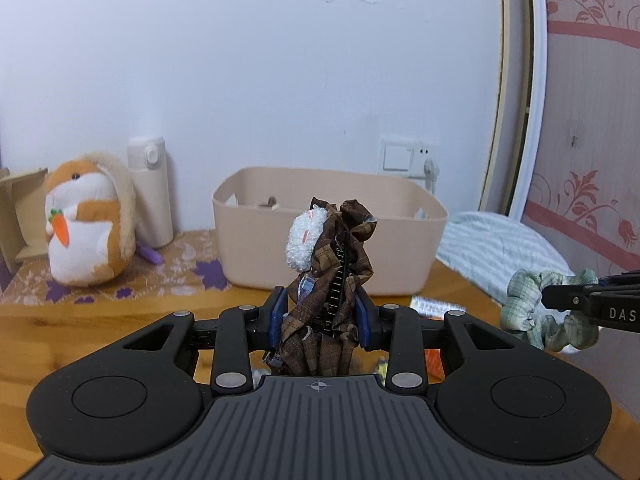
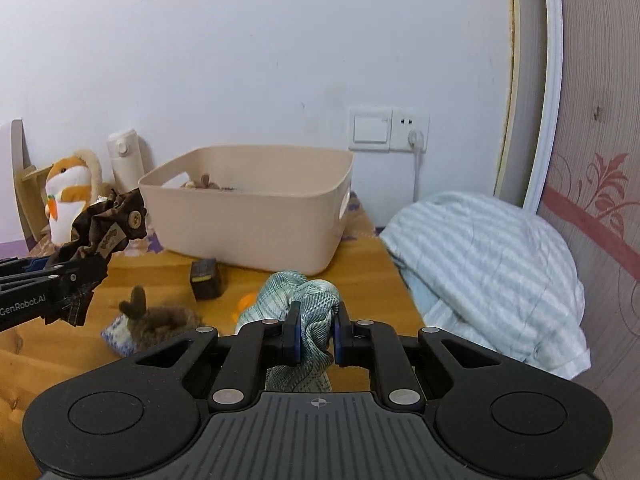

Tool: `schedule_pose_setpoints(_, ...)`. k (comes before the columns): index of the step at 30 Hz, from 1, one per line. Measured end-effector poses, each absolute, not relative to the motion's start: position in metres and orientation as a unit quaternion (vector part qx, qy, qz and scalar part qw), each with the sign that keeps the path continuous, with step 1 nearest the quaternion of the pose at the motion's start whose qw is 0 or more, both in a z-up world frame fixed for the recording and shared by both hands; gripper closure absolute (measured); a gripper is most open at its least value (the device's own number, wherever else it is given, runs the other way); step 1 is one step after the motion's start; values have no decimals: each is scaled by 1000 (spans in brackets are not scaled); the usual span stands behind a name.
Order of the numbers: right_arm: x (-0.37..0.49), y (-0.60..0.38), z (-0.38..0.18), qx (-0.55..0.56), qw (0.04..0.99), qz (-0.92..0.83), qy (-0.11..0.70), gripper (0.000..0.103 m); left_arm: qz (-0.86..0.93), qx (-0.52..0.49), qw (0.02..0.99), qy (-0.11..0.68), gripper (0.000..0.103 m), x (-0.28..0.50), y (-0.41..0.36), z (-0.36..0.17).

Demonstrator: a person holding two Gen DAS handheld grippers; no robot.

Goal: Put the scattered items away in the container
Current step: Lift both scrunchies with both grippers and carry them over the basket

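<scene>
You're carrying both loads: left claw (image 1: pixel 320 320) clamping the brown hair clip (image 1: pixel 336 276), right claw (image 2: pixel 316 334) squeezing the green scrunchie (image 2: pixel 304 300), both short of the beige container (image 2: pixel 256 204). Next, reaching over its rim.

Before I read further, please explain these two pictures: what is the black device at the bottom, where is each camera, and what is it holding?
Each picture comes from a camera mounted on a handheld gripper, looking forward along its two fingers. A person carries one gripper in each hand; there is no robot arm.

The left gripper is shut on a brown plaid hair clip with a white fluffy patch. The right gripper is shut on a green checked scrunchie.

Ahead on the wooden table stands the beige container, which already holds something. A furry brown item and a small dark block lie on the table. By the wall sit a plush toy and a bottle.
</scene>
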State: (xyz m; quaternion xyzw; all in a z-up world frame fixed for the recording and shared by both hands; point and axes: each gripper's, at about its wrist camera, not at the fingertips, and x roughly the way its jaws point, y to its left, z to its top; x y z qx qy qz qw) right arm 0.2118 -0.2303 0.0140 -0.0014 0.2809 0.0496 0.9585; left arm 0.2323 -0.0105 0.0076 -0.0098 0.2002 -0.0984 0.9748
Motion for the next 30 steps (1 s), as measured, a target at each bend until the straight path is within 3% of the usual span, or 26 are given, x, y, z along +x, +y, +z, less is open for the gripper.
schedule_pose_setpoints(30,317,-197,89,-59,983,53,166,90,-34,18,990,134,68,351,-31,65)
